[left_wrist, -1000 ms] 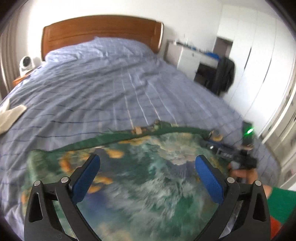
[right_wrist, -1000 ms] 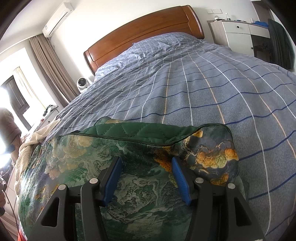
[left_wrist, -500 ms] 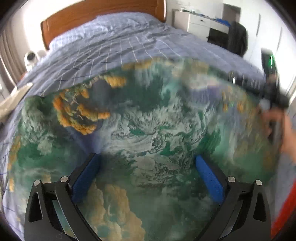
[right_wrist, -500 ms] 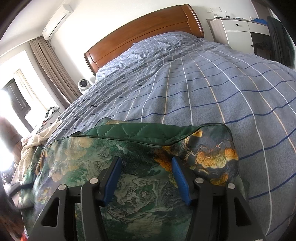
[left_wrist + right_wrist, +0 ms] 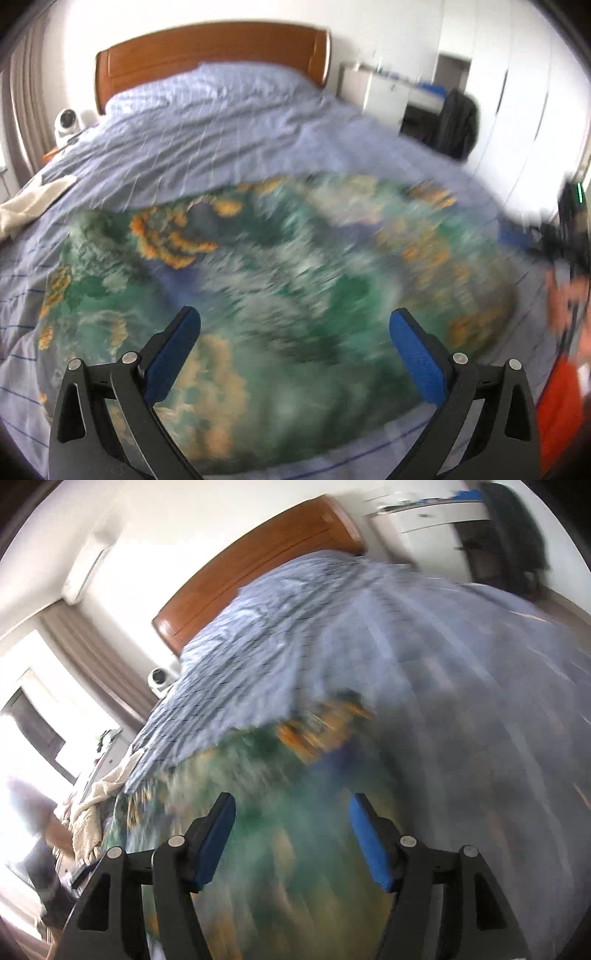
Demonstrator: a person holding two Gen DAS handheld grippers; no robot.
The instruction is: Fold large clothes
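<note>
A large green garment (image 5: 280,266) with an orange and white print lies spread on the blue checked bed cover (image 5: 221,129). My left gripper (image 5: 295,332) hovers over its near part, open, with nothing between the blue pads. In the right wrist view the garment (image 5: 266,775) is a blur under my right gripper (image 5: 291,812). Its jaws are opening and the pads stand clear of the cloth. In the left wrist view the right gripper (image 5: 569,236) shows blurred at the far right, off the garment's right edge, with a hand (image 5: 569,295) below it.
A wooden headboard (image 5: 207,51) closes the far end of the bed. A cream cloth (image 5: 26,206) lies on its left edge, and a small white fan (image 5: 66,122) stands beyond. White cupboards (image 5: 517,92) and a dark garment on a chair (image 5: 458,125) are at the right.
The garment's folded-over green lining edge is gone and the printed side now lies spread. The right gripper has lifted, rolled and widened its jaws. The left gripper has drawn back over the garment.
</note>
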